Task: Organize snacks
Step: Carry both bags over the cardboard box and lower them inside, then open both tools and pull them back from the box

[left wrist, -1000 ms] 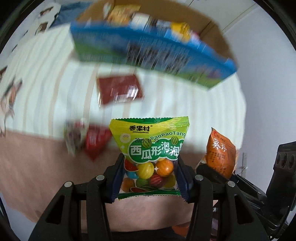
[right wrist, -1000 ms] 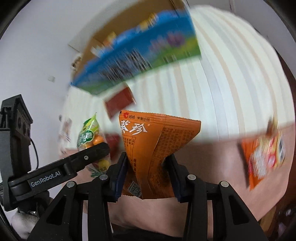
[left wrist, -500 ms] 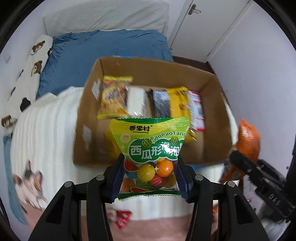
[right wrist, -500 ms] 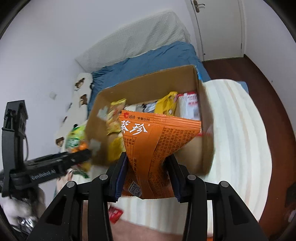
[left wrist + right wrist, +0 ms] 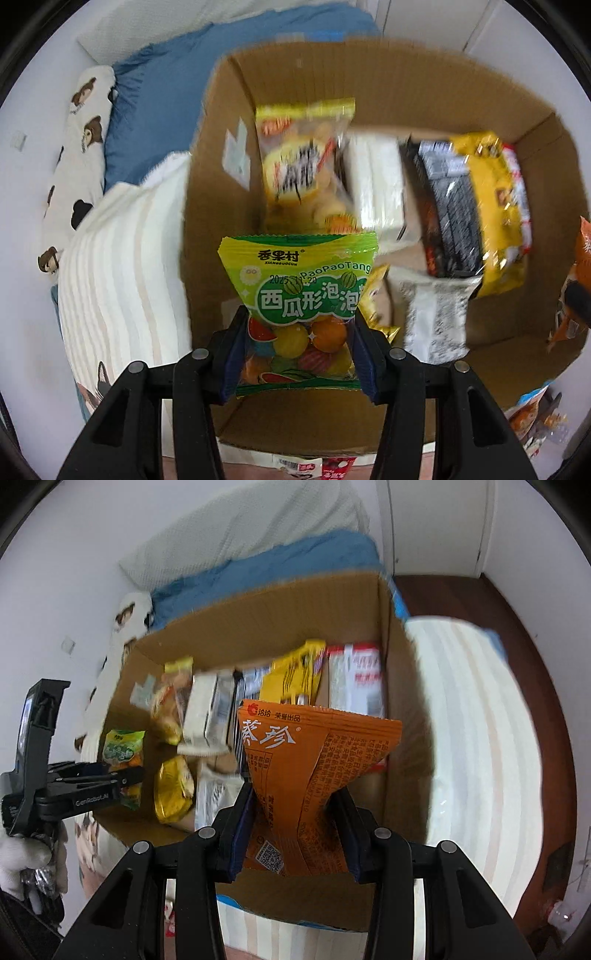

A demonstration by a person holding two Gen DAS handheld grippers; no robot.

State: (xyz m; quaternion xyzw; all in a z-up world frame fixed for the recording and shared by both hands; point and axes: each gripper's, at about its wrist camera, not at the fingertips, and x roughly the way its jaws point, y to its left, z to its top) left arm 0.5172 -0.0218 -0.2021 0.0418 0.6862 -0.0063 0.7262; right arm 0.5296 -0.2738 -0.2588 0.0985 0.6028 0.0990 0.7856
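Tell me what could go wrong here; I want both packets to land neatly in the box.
The left gripper holds the green candy bag near the cardboard box wall, so it may catch the rim. The right gripper pinches the orange packet above upright snacks, which it might topple.

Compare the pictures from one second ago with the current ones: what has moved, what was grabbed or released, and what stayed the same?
Both grippers travelled from above the striped blanket to over the open box. The left gripper now hangs over its left side, the right gripper over its right. Nothing was grabbed or released. Unchanged: the left keeps its green candy bag, the right its orange packet, and the box's snacks lie as before.
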